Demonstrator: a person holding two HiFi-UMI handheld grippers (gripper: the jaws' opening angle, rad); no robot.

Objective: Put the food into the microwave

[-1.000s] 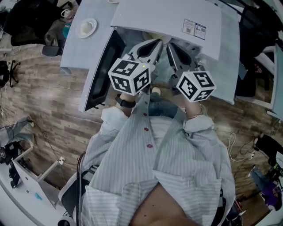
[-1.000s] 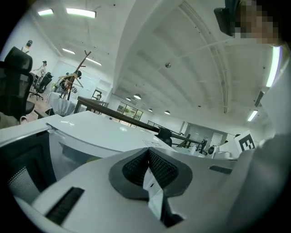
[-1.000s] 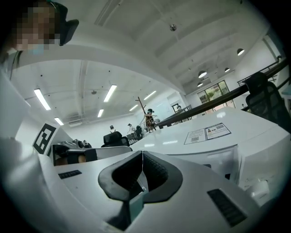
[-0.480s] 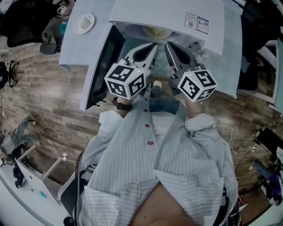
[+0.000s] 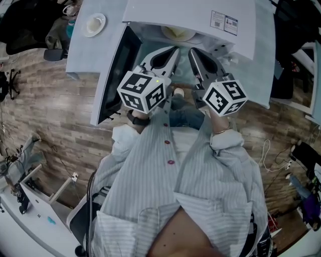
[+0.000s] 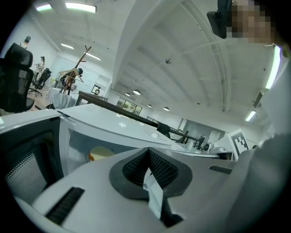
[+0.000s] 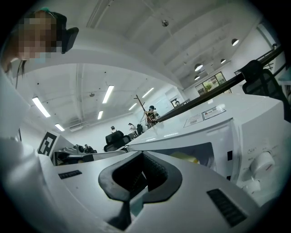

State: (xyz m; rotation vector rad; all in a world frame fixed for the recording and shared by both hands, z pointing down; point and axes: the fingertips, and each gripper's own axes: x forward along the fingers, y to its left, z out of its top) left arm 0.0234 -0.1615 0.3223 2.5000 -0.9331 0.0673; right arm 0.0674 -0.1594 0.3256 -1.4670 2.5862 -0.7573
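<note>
The food (image 5: 177, 33), a pale yellowish rounded mound, lies inside the microwave (image 5: 200, 15), well back in the cavity. In the head view it sits at 12 o'clock from both sets of fingertips, a little beyond them and untouched. The left gripper (image 5: 174, 49) reaches in from 7 o'clock and the right gripper (image 5: 191, 50) from 5 o'clock, their tips near each other at the cavity's mouth. In the left gripper view the food shows at 10 o'clock from that gripper's tips, through the opening; in the right gripper view it is a yellow patch at 2 o'clock from the tips. Both grippers have their jaws pressed together with nothing between them. The ribbed black pads (image 6: 161, 168) meet at the point of a teardrop-shaped hollow set in smooth grey-white plastic shells. Each gripper carries a cube with black-and-white square markers at its rear

The microwave is a boxy white appliance with a glossy top that bears two printed labels (image 5: 224, 22). Its door (image 5: 114, 75) stands swung open at 9 o'clock, a dark window with fine mesh in a white frame. A round white dial (image 7: 261, 164) sits on the control panel. The microwave stands on a pale blue-grey table (image 5: 80, 55), where a small round white dish (image 5: 94, 23) rests at 10 o'clock, well apart. The floor (image 5: 50, 115) is wood-grain planking. The person wears a light, finely striped shirt (image 5: 200, 185) with dark red buttons
</note>
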